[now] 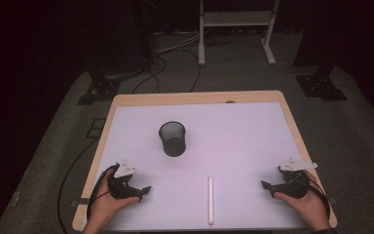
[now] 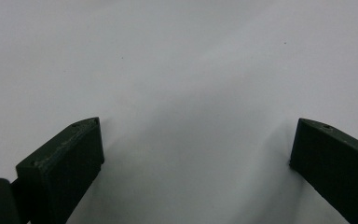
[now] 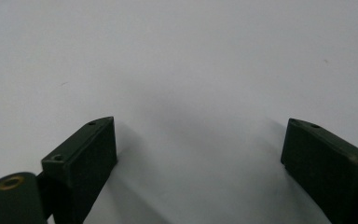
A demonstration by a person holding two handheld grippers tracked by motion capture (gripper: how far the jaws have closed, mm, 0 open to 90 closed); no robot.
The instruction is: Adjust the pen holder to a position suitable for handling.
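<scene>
Evidently waiting, the left gripper (image 1: 145, 189) and right gripper (image 1: 264, 185) rest low on the table (image 1: 253, 131), jaws spread wide and empty, flanking a white stick (image 1: 211, 200) that lies near a mesh cup (image 1: 172, 138)

each black gripper (image 1: 146, 189) carries a grey three-cornered plate, screw-holed jaws, trailing black cable.
</scene>
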